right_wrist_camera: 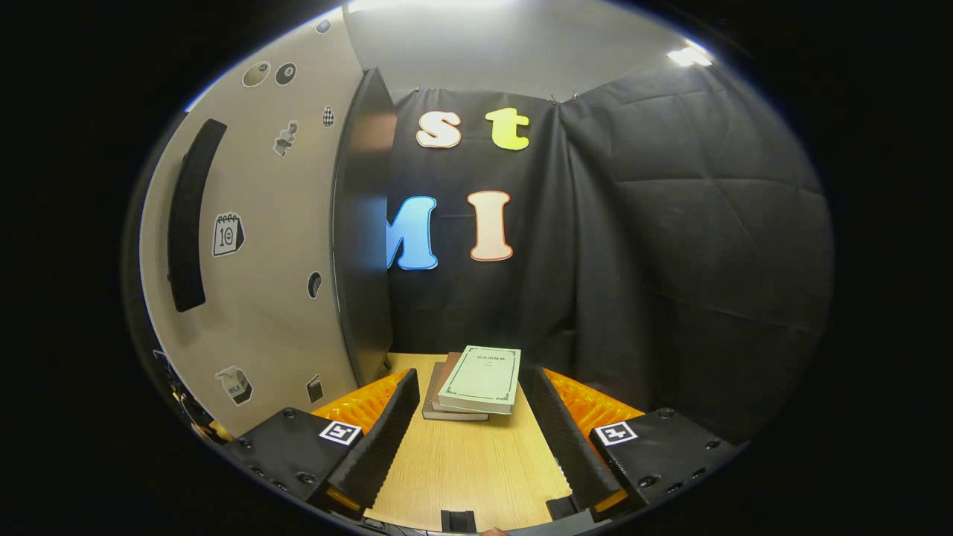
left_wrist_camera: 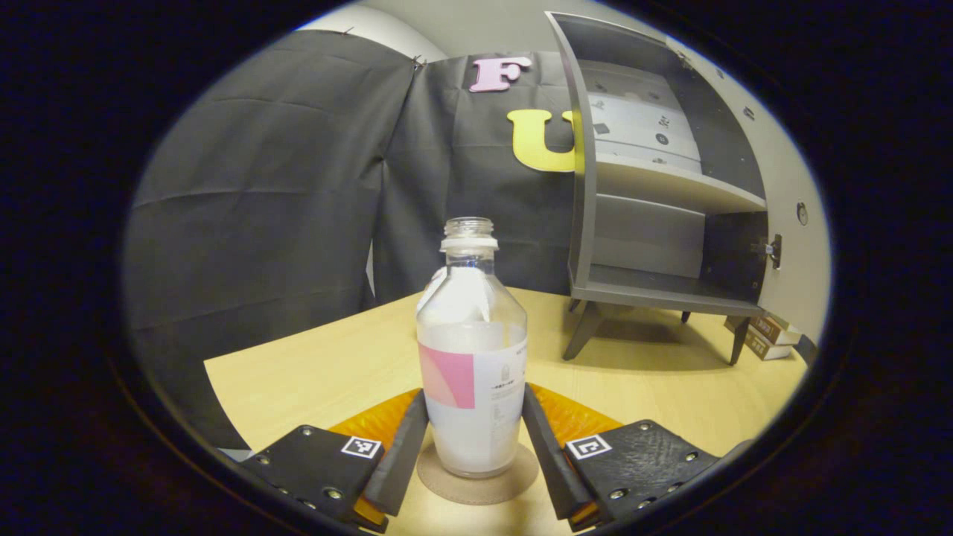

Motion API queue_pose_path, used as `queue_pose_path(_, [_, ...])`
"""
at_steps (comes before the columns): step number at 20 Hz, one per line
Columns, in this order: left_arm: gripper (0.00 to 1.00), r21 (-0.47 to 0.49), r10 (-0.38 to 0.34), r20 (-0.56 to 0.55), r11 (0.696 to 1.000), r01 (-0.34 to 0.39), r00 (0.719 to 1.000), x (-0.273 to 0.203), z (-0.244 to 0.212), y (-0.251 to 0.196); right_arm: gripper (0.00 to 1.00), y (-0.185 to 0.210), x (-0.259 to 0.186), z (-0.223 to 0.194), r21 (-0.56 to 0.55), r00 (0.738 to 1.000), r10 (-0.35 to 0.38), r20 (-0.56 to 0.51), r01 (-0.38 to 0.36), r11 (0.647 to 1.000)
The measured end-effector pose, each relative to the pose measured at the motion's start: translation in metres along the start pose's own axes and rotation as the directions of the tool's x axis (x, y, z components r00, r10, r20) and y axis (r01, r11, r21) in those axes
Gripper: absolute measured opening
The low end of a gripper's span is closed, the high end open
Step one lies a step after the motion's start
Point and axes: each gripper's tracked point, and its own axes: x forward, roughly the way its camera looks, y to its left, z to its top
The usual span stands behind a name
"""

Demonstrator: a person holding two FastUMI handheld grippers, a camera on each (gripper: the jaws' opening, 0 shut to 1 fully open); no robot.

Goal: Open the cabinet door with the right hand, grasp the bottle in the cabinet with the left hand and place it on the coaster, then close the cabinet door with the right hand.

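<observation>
A clear uncapped bottle [left_wrist_camera: 473, 350] with a pink and white label stands upright on a round tan coaster [left_wrist_camera: 515, 482] on the wooden table. My left gripper [left_wrist_camera: 475, 398] has a finger against each side of the bottle's lower body. Behind it to the right stands the grey cabinet [left_wrist_camera: 655, 193], its shelves bare and its door [left_wrist_camera: 789, 171] swung wide. In the right gripper view my right gripper [right_wrist_camera: 473, 380] hangs open over the table with nothing between its fingers. The door's outer face [right_wrist_camera: 260, 246] is close on its left, with a long black handle [right_wrist_camera: 186, 216].
A small stack of books [right_wrist_camera: 476, 383] lies on the table just ahead of my right gripper. More books [left_wrist_camera: 767, 336] sit below the open door. Bare tabletop [left_wrist_camera: 313, 372] lies left of the bottle. Black cloth walls close off the back.
</observation>
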Motion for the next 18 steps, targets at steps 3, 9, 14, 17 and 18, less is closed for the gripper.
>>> queue_pose_path(3, [0.76,0.013,0.002,-0.009,1.0,-0.002,1.0,-0.003,0.0,-0.003,0.96,0.005,-0.001,0.002,-0.014,1.0,0.009,0.009,-0.009,1.0])
queue_pose_path(9, [0.75,0.051,0.007,-0.028,0.999,-0.006,1.0,-0.009,0.0,-0.005,0.96,0.015,-0.004,0.005,-0.011,0.999,0.028,0.018,-0.028,1.0])
queue_pose_path(14, [0.82,0.071,0.001,-0.005,0.998,-0.001,1.0,-0.019,0.022,-0.007,0.96,0.018,-0.005,0.008,-0.008,0.999,0.035,0.029,-0.035,0.999])
queue_pose_path(17, [0.82,0.086,-0.009,0.024,0.996,0.007,1.0,-0.026,0.045,-0.01,0.96,0.019,-0.006,0.011,0.0,0.998,0.04,0.039,-0.04,0.999])
queue_pose_path(18, [0.82,0.089,-0.017,0.031,0.996,0.014,0.999,-0.03,0.051,-0.013,0.96,0.018,-0.007,0.013,0.002,0.998,0.04,0.044,-0.04,0.999])
